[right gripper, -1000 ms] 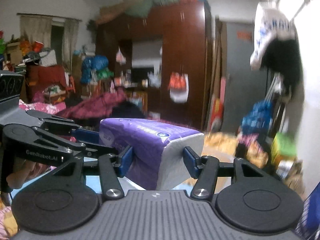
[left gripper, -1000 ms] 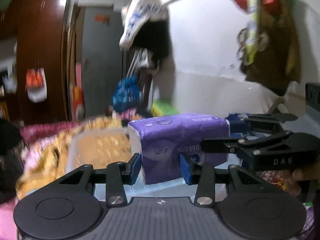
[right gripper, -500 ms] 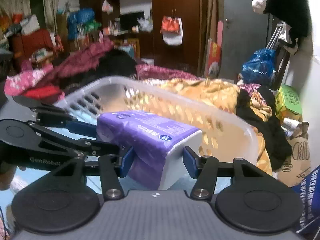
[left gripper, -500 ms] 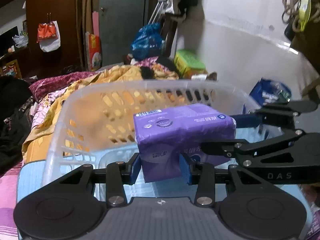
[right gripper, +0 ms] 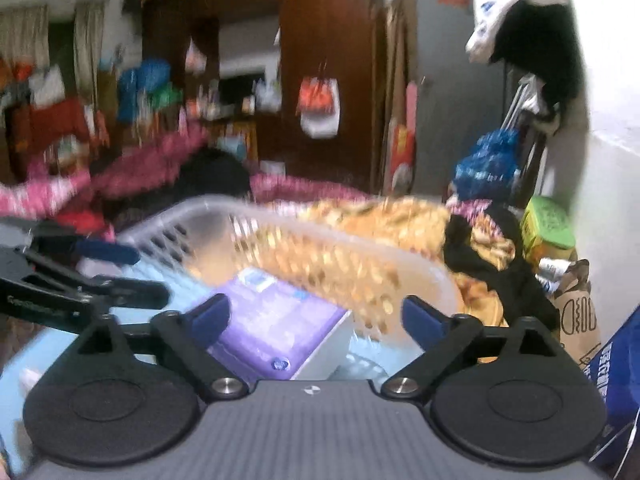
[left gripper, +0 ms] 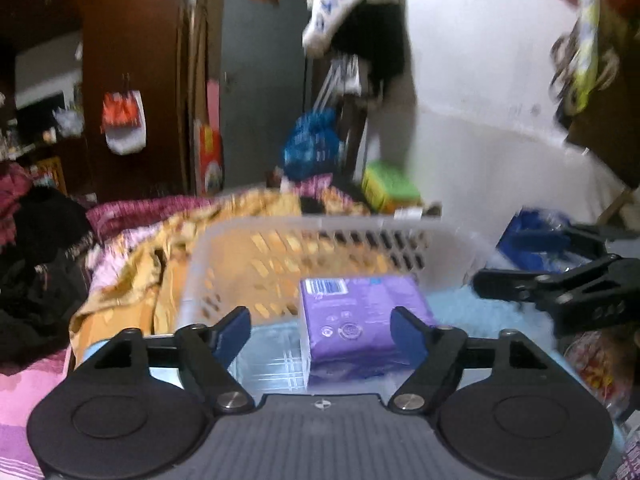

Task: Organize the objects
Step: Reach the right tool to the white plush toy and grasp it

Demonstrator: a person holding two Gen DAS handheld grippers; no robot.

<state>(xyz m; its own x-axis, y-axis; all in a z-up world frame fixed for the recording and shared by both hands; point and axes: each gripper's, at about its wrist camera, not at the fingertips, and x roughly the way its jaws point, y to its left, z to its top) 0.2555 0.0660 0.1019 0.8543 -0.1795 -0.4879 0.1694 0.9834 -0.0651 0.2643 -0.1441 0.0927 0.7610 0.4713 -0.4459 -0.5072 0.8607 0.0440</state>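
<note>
Tissue pack (left gripper: 362,322) seemingly loose between fingers (left gripper: 230,330)

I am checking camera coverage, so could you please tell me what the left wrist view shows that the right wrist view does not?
Only the left wrist view shows the barcode on the pack, and the right gripper reaching in from the side.

Only the right wrist view shows the curtains and the paper bag.

Both show the purple tissue pack lying in the translucent basket, with each gripper's fingers opening around it without pressing.
</note>
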